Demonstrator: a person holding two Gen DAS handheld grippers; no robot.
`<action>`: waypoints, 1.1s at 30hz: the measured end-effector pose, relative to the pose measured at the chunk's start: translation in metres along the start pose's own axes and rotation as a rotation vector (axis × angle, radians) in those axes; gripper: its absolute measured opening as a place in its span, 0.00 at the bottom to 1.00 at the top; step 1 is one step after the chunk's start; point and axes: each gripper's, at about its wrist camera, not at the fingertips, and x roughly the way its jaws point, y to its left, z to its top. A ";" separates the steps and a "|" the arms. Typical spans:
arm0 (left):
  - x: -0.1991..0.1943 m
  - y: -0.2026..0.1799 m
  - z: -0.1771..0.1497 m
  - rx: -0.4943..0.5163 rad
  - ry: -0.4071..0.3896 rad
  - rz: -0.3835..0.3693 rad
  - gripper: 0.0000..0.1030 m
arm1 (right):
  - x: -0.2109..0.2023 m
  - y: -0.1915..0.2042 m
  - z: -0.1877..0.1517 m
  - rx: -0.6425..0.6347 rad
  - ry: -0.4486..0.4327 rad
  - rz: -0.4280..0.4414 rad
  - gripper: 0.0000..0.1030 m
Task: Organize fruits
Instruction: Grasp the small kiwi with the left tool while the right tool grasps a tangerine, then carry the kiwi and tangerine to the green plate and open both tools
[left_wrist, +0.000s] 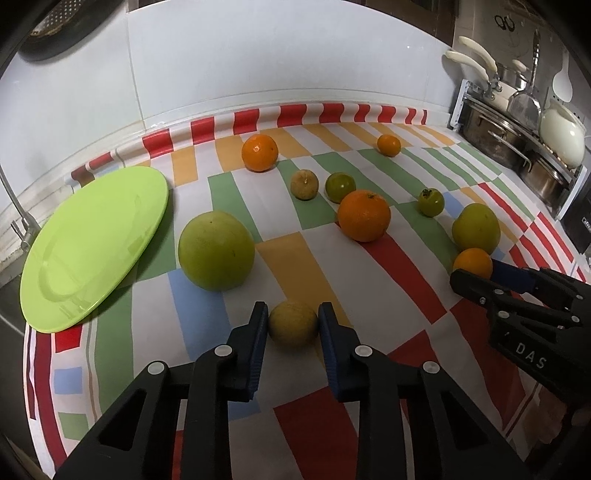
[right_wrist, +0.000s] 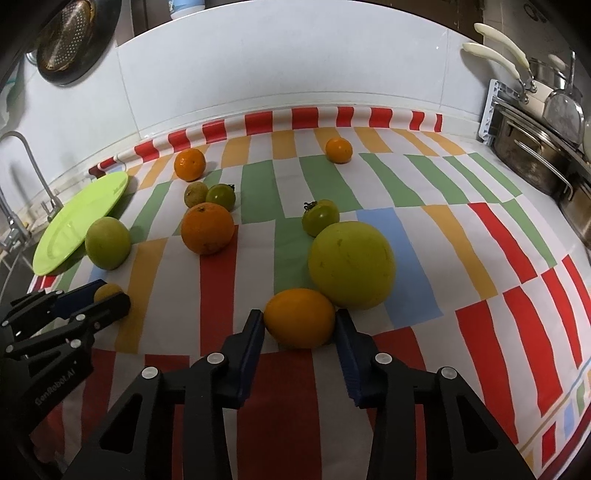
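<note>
Home kitchen, tiled wall (left_wrist: 258, 55), sink tap (right_wrist: 26, 147), stacked steel pots (left_wrist: 495, 136), hanging strainer (right_wrist: 70, 40)

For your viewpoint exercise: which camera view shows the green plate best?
The left wrist view: the green plate lies large and near, its whole face visible. The right wrist view shows it smaller, far left, with a yellow-green fruit overlapping its near edge.

Plate (left_wrist: 92, 251) underside (near rim) hidden
</note>
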 end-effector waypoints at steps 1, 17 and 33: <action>0.000 0.000 0.000 0.001 0.000 -0.002 0.27 | 0.000 0.000 0.000 -0.002 -0.002 -0.001 0.39; -0.043 0.013 -0.001 -0.080 -0.088 0.035 0.27 | -0.029 0.024 0.007 -0.108 -0.076 0.094 0.39; -0.099 0.057 0.009 -0.192 -0.253 0.183 0.27 | -0.055 0.086 0.046 -0.272 -0.207 0.247 0.39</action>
